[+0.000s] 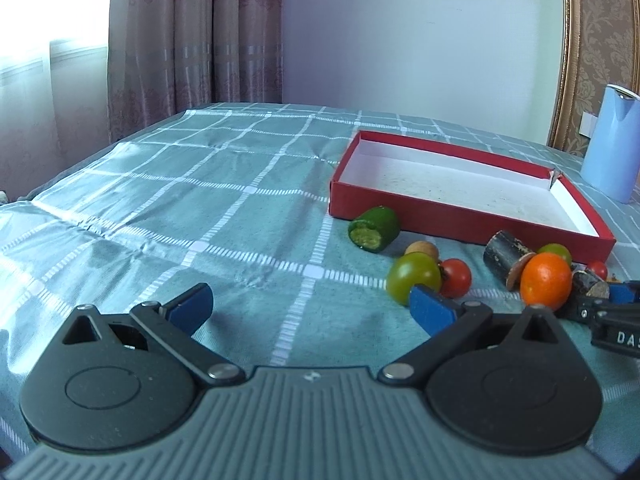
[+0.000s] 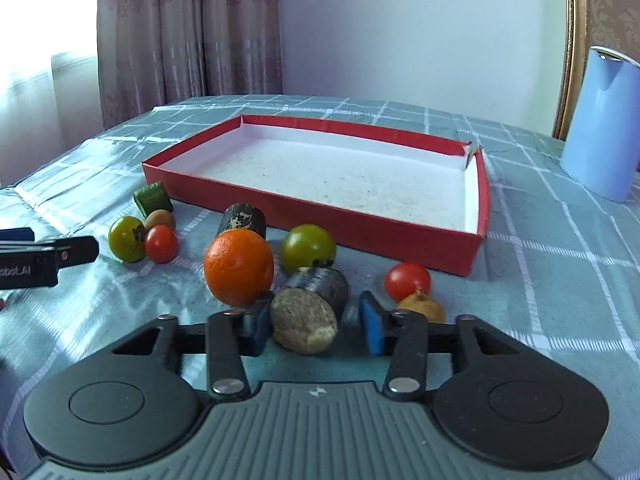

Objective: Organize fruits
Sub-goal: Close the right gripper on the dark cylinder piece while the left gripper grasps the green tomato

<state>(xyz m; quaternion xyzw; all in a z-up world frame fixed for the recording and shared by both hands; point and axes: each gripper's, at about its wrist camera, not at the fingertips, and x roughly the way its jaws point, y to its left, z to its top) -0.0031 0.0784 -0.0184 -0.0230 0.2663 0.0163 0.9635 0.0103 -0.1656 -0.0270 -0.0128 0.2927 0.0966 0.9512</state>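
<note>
Near the table's front edge, before the empty red box (image 2: 432,236), lie one orange (image 2: 239,267), two green tomatoes (image 2: 307,246), two red tomatoes (image 2: 407,279), two dark cane pieces (image 2: 242,218) and a green chunk (image 2: 154,197). The nearer cane piece (image 2: 308,322) points its cut end toward the right tool (image 2: 316,326), long axis running away from it. That tool's pads flank it, not clearly pressing. The left tool (image 1: 312,306) stands wide open, empty.
</note>
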